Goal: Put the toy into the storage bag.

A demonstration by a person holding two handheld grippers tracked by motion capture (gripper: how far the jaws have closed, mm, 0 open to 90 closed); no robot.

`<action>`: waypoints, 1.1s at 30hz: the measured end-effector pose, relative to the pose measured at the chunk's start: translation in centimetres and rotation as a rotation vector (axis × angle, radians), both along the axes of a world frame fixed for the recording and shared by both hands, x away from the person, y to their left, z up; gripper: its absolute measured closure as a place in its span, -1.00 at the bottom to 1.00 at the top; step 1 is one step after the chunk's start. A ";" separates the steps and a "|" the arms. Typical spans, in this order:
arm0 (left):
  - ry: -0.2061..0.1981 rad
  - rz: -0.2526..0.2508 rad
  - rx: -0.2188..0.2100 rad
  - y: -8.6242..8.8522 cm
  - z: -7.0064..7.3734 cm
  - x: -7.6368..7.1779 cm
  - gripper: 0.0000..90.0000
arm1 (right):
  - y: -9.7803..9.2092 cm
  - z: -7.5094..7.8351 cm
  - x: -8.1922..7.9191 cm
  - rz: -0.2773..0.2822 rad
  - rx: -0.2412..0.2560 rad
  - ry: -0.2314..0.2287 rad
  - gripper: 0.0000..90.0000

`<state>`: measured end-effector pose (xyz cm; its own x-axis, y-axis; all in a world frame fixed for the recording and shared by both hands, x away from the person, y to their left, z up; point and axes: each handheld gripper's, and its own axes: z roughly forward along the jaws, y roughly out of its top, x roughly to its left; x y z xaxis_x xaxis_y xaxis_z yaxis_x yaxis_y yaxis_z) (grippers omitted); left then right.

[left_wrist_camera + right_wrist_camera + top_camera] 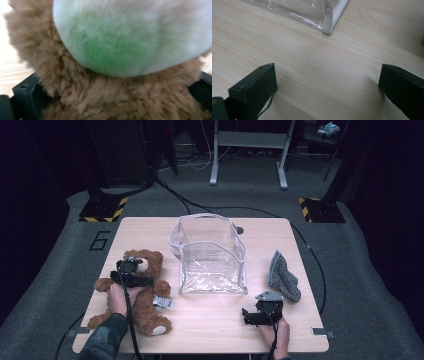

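Note:
A brown teddy bear [145, 292] lies on its back at the left of the wooden table [215, 325], a white tag by its side. My left gripper [131, 266] is over its head and neck. In the left gripper view brown fur [75, 62] and the pale muzzle [130, 37] sit between the two jaws, which stand wide apart at either side; the left gripper [117, 102] is open around the bear. My right gripper [252, 314] rests low near the front right edge, open with nothing in it [327, 82], just in front of a corner of the clear plastic pouch [327, 15].
The clear zip pouch [210, 252] stands open in the middle of the table. A grey cloth [283, 276] lies crumpled to its right. Cables trail over the grey carpet behind the table, and a metal stand is at the back.

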<state>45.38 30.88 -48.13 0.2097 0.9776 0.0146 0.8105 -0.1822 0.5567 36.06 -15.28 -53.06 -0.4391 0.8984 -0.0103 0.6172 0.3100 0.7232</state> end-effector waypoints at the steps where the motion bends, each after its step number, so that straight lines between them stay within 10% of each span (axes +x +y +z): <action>1: -0.002 0.000 -0.013 0.1 -0.1 0.1 -1.00 | 0.1 0.0 0.0 -0.007 0.004 0.000 -0.98; 13: -0.069 -0.044 -0.008 0.1 0.0 -0.8 -0.14 | 0.0 0.0 0.0 0.008 0.006 0.007 -0.97; 33: -0.240 -0.025 -0.087 1.2 4.4 -2.4 0.03 | -0.1 0.0 0.0 0.006 0.007 0.008 -0.97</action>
<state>42.99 32.13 -43.75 0.2349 0.9719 -0.0170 0.6487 -0.1437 0.7474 36.08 -15.36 -53.03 -0.4449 0.8956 -0.0008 0.6213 0.3093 0.7199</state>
